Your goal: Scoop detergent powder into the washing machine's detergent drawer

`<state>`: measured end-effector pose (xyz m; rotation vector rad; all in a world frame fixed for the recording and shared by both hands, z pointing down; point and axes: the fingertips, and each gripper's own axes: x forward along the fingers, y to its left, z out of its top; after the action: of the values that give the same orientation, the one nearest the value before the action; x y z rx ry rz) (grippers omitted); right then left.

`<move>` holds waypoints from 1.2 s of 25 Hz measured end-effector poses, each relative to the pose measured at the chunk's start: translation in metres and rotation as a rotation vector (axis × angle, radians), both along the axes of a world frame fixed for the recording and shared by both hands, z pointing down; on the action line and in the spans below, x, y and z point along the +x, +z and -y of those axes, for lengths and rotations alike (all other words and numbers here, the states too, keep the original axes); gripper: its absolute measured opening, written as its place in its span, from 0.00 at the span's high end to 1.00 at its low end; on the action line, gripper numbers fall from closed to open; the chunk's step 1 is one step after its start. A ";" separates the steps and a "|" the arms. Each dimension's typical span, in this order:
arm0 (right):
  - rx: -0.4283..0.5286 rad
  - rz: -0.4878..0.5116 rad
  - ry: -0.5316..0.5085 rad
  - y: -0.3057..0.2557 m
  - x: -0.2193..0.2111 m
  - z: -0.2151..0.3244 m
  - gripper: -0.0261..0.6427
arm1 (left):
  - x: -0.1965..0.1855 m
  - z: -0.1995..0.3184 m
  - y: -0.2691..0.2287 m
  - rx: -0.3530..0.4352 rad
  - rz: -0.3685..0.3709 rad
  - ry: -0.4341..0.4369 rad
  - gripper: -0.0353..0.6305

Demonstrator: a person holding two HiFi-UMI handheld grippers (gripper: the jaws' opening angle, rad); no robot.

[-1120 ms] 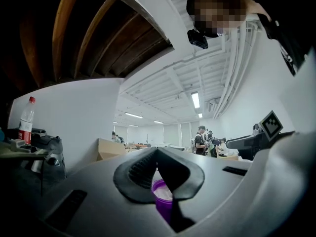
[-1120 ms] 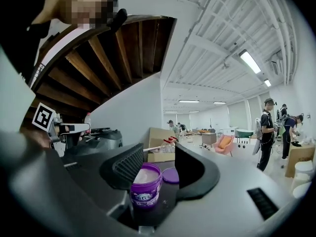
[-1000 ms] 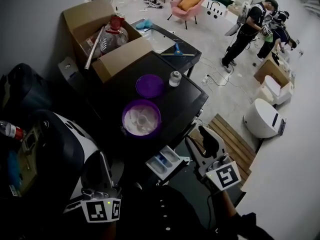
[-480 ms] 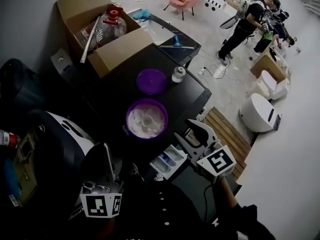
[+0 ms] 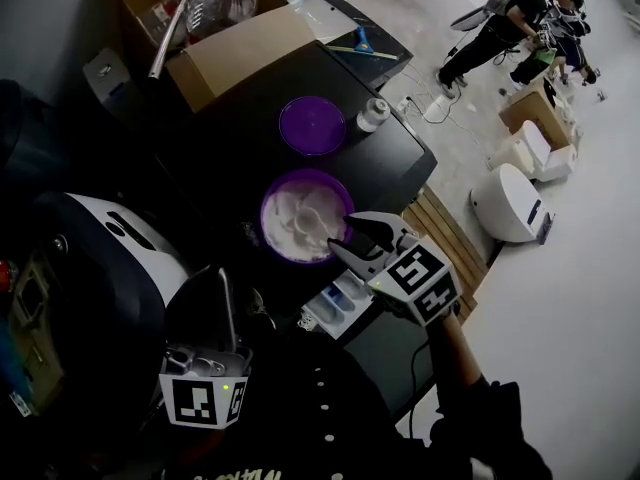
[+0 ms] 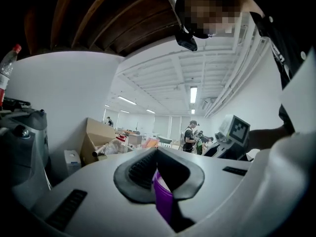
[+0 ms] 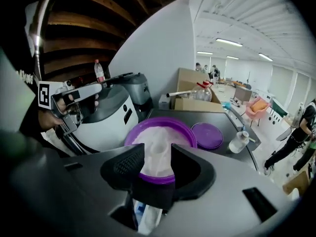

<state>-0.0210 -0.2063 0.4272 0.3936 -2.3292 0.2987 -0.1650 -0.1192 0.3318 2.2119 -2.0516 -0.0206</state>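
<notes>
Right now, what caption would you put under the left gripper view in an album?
Left tongs shut on a purple plastic piece, looking across a bright hall with a cardboard box beyond.

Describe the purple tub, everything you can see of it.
The tub is round, purple and plastic-looking, with its lid off and nearly full of white powder. It stands upright on the black top, near the front edge. Its lid lies flat behind it, apart. The right tongs, empty and just closing slightly, hang at its right rim; contact is unclear.
</notes>
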 end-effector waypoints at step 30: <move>-0.052 -0.477 -0.119 0.061 -0.016 -0.009 0.91 | -0.019 0.021 0.038 -0.061 -0.072 0.030 0.92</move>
<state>-0.0375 -0.1973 0.4879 0.2638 -1.8640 0.1823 -0.1836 -0.1404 0.3701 2.1728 -1.9543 -0.0339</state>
